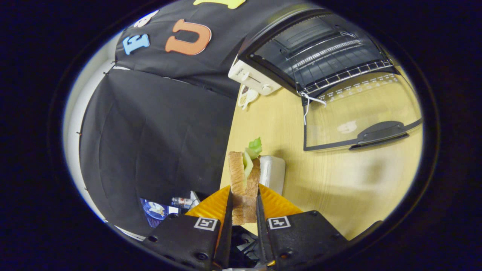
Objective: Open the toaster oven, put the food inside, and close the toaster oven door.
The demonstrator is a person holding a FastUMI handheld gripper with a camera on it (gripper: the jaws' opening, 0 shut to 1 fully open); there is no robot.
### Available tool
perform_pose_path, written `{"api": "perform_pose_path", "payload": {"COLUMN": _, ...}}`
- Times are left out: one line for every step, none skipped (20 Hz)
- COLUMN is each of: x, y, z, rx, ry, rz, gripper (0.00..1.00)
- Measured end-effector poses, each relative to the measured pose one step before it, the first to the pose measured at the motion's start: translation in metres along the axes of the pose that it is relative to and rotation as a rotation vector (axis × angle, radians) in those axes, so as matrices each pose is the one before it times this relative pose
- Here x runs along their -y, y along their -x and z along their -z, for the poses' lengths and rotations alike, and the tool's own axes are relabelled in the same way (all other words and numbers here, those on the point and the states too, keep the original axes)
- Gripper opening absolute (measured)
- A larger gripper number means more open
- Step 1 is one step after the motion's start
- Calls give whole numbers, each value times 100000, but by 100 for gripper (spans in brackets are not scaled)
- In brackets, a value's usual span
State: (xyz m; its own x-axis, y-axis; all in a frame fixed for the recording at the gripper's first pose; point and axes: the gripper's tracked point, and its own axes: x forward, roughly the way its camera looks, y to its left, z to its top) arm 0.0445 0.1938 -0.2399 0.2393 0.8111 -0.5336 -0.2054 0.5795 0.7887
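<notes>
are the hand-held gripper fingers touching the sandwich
Touching. In the gripper view both fingers of the hand-held gripper press the sandwich from either side, with no gap showing.

The sandwich (244, 177) sits between the tongs (244, 205); the toaster oven (316, 56), door (357, 113) down, stands well beyond.

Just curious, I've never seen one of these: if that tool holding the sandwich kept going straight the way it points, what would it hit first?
Probably the small white box just beyond the sandwich clamped in the tool. The open toaster oven sits farther off and to the side, not dead ahead. Depth is hard to judge in this fisheye view.
</notes>
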Motion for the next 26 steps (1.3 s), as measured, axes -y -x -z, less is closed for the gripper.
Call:
{"api": "perform_pose_path", "payload": {"x": 160, "y": 227, "z": -711, "rx": 3768, "ry": -1381, "rz": 486, "gripper": 35}}
{"api": "perform_pose_path", "payload": {"x": 95, "y": 281, "z": -835, "rx": 4158, "ry": -1988, "rz": -142, "gripper": 36}}
{"api": "perform_pose_path", "payload": {"x": 278, "y": 194, "z": -972, "rx": 4436, "ry": -2737, "rz": 72, "gripper": 35}}
{"api": "perform_pose_path", "payload": {"x": 591, "y": 188, "z": -941, "rx": 3841, "ry": -1950, "rz": 656, "gripper": 35}}
{"api": "perform_pose_path", "payload": {"x": 611, "y": 25, "z": -982, "rx": 3637, "ry": -1660, "rz": 1045, "gripper": 35}}
{"api": "perform_pose_path", "payload": {"x": 577, "y": 34, "z": -673, "rx": 2477, "ry": -1591, "rz": 713, "gripper": 35}}
{"api": "perform_pose_path", "payload": {"x": 396, "y": 2, "z": -596, "rx": 1968, "ry": -1000, "rz": 55, "gripper": 35}}
{"api": "perform_pose_path", "payload": {"x": 274, "y": 100, "z": -619, "rx": 1823, "ry": -748, "rz": -355, "gripper": 35}}
{"api": "perform_pose_path", "payload": {"x": 179, "y": 101, "z": -645, "rx": 3136, "ry": -812, "rz": -624, "gripper": 35}}
{"api": "perform_pose_path", "payload": {"x": -2, "y": 216, "z": -807, "rx": 3626, "ry": -700, "rz": -999, "gripper": 35}}
{"api": "perform_pose_path", "payload": {"x": -118, "y": 121, "z": -907, "rx": 4082, "ry": -612, "rz": -1746, "gripper": 35}}
{"api": "perform_pose_path", "payload": {"x": -7, "y": 34, "z": -976, "rx": 4772, "ry": -1337, "rz": -1653, "gripper": 35}}
{"api": "perform_pose_path", "payload": {"x": -33, "y": -43, "z": -1058, "rx": 5368, "ry": -1179, "rz": -1136, "gripper": 35}}
{"api": "perform_pose_path", "payload": {"x": 132, "y": 222, "z": -927, "rx": 4516, "ry": -479, "rz": -476, "gripper": 35}}
{"api": "perform_pose_path", "payload": {"x": 148, "y": 40, "z": -1138, "rx": 5563, "ry": -1155, "rz": -291, "gripper": 35}}
{"api": "perform_pose_path", "payload": {"x": 103, "y": 179, "z": -1335, "rx": 6499, "ry": -2230, "rz": -540, "gripper": 35}}
{"api": "perform_pose_path", "payload": {"x": 297, "y": 71, "z": -1428, "rx": 7131, "ry": -3146, "rz": 196, "gripper": 35}}
{"api": "perform_pose_path", "payload": {"x": 417, "y": 244, "z": -1403, "rx": 6890, "ry": -2913, "rz": 1154, "gripper": 35}}
{"api": "perform_pose_path", "payload": {"x": 646, "y": -39, "z": -1368, "rx": 5744, "ry": -857, "rz": 2128, "gripper": 35}}
{"api": "perform_pose_path", "payload": {"x": 857, "y": -129, "z": -862, "rx": 3911, "ry": 176, "rz": 2454, "gripper": 35}}
{"api": "perform_pose_path", "payload": {"x": 605, "y": -469, "z": -802, "rx": 3814, "ry": -774, "rz": 1450, "gripper": 35}}
{"api": "perform_pose_path", "payload": {"x": -27, "y": 69, "z": -719, "rx": 2713, "ry": -977, "rz": 399, "gripper": 35}}
{"api": "perform_pose_path", "payload": {"x": 182, "y": -451, "z": -480, "rx": 2171, "ry": -1557, "rz": 1, "gripper": 35}}
{"api": "perform_pose_path", "payload": {"x": 275, "y": -527, "z": -372, "rx": 1595, "ry": -1403, "rz": 451, "gripper": 35}}
{"api": "perform_pose_path", "payload": {"x": 367, "y": -740, "z": -59, "rx": 898, "ry": -643, "rz": 1035, "gripper": 35}}
{"api": "perform_pose_path", "payload": {"x": 387, "y": -608, "z": -15, "rx": 689, "ry": 18, "rz": 1120, "gripper": 35}}
